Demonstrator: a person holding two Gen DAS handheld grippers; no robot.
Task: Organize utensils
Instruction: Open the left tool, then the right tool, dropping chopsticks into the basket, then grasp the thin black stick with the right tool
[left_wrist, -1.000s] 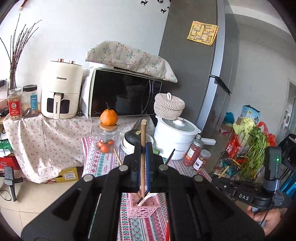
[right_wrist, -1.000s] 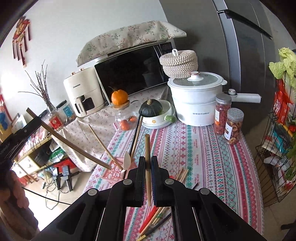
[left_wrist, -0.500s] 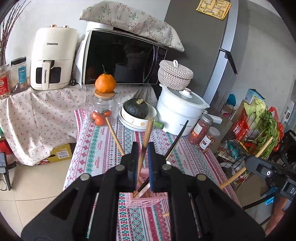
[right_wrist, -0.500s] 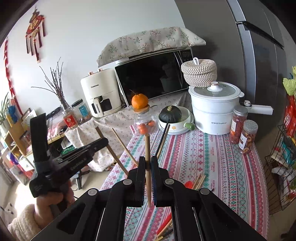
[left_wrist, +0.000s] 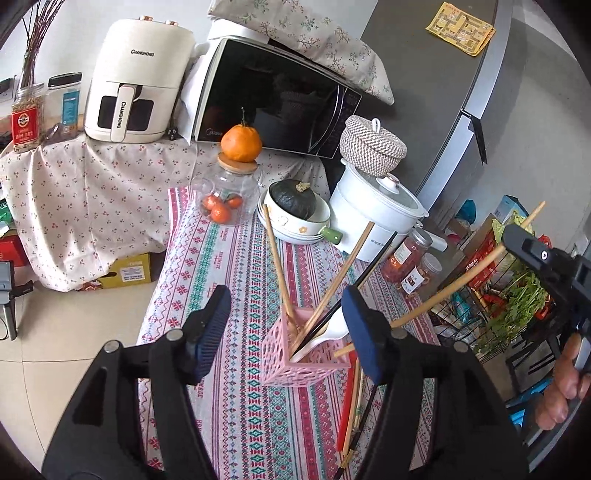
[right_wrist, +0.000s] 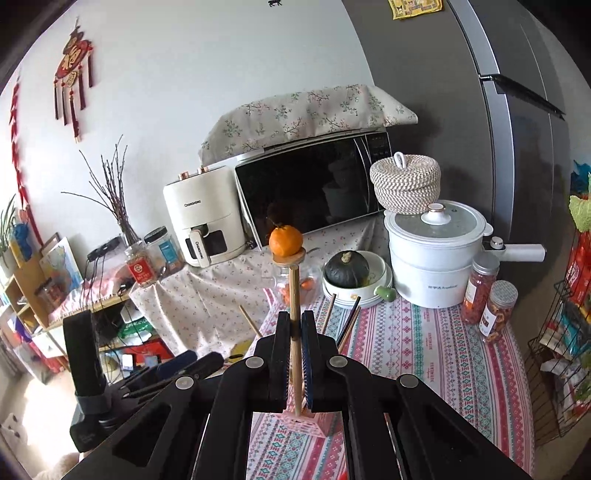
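A pink lattice holder (left_wrist: 303, 362) stands on the patterned tablecloth (left_wrist: 229, 266) with wooden chopsticks (left_wrist: 280, 273), a black chopstick and a white spoon (left_wrist: 328, 328) in it. My left gripper (left_wrist: 284, 299) hovers just above and before it, its jaws opening, and the pads touch nothing. Red and wooden chopsticks (left_wrist: 351, 398) lie loose right of the holder. My right gripper (right_wrist: 294, 325) is shut on a wooden chopstick (right_wrist: 293, 291) held upright over the holder (right_wrist: 303, 424). In the left wrist view that gripper (left_wrist: 535, 254) comes in from the right with its chopstick (left_wrist: 461, 280) slanting down.
Behind the holder stand a glass jar (left_wrist: 225, 199) with an orange on its lid, a bowl with a dark squash (left_wrist: 295, 210), a white pot (left_wrist: 373, 210) and two spice jars (left_wrist: 410, 258). A wire rack of vegetables (left_wrist: 517, 302) is at the table's right.
My left gripper let go of its wooden chopstick, which now stands in the pink holder, and its jaws spread wide. My right gripper rose with its chopstick and moved over the holder.
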